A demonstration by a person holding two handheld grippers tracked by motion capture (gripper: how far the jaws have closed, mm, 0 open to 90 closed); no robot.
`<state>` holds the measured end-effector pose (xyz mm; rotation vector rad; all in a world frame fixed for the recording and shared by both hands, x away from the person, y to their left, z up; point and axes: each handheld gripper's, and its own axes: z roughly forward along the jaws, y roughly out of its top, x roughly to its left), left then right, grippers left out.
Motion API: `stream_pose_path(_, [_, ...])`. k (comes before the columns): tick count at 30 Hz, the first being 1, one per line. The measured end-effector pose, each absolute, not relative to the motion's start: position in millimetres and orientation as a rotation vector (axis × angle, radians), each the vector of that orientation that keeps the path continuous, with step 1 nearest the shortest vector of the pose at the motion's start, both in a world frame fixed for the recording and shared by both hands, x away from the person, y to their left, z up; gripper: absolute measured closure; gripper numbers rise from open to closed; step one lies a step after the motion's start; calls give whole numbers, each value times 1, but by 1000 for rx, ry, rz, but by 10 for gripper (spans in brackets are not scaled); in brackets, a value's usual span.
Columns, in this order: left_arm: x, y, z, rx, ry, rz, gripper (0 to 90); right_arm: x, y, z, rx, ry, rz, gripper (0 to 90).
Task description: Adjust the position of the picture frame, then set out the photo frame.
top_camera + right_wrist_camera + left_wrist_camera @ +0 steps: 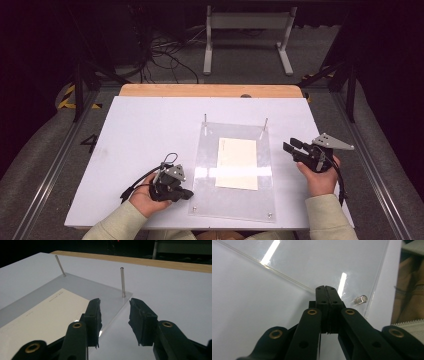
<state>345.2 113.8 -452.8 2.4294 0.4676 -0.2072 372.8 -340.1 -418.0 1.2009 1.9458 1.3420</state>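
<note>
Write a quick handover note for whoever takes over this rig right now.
Left claw: shut, nothing between the jaws, tips at the near left edge of the clear acrylic plate.
Right claw: open, empty, by the plate's right edge near the far right pin.
The cream paper sheet lies flat on the plate; the white table carries it all.
Done: nothing gripped yet. Left: probably to grasp the plate or the sheet.

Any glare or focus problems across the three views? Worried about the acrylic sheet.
High view: a bright glare band crosses the acrylic sheet and the cream paper, washing out part of the paper; the room beyond the table is dark. Left gripper view: glare streaks on the sheet, a short metal pin soft, the closed fingers sharp. Right gripper view: dim, no strong glare; the paper's print is unreadable.
</note>
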Motion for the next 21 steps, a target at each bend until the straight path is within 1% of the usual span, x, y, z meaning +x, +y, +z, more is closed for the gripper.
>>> stream_pose_path(1, [345, 114, -453, 2429, 468, -207, 899, 373, -340, -418, 1203, 1944, 1344, 602])
stream_pose_path(5, [339, 97, -453, 2442, 374, -207, 898, 373, -340, -418, 1206, 1945, 1344, 600])
stream_pose_path(7, [339, 93, -454, 2431, 361, -234, 894, 373, -340, -419, 1207, 1949, 1341, 598])
stream_pose_path(9, [339, 93, -455, 2417, 347, -244, 870, 373, -340, -419, 1210, 1953, 1341, 596])
stream_pose_path(12, [339, 94, -453, 2423, 347, -229, 739, 373, -340, -417, 1202, 1956, 1355, 593])
stream_pose_path(13, [340, 97, -450, 2413, 356, -182, 708, 372, -340, -417, 1196, 1961, 1356, 590])
stream_pose_path(14, [340, 97, -450, 2413, 356, -182, 666, 372, -340, -417, 1196, 1961, 1356, 590])
stream_pose_path(15, [341, 100, -449, 2390, 382, -168, 666, 372, -339, -416, 1195, 1965, 1364, 579])
stream_pose_path(16, [345, 109, -446, 2342, 435, -116, 622, 373, -339, -414, 1235, 1961, 1440, 540])
stream_pose_path(18, [349, 118, -443, 2284, 498, -63, 592, 373, -338, -412, 1236, 1977, 1427, 556])
stream_pose_path(19, [349, 118, -443, 2284, 498, -63, 584, 374, -336, -411, 1219, 1992, 1391, 563])
stream_pose_path(21, [354, 130, -441, 2226, 557, 2, 569, 376, -332, -411, 1193, 2028, 1337, 581])
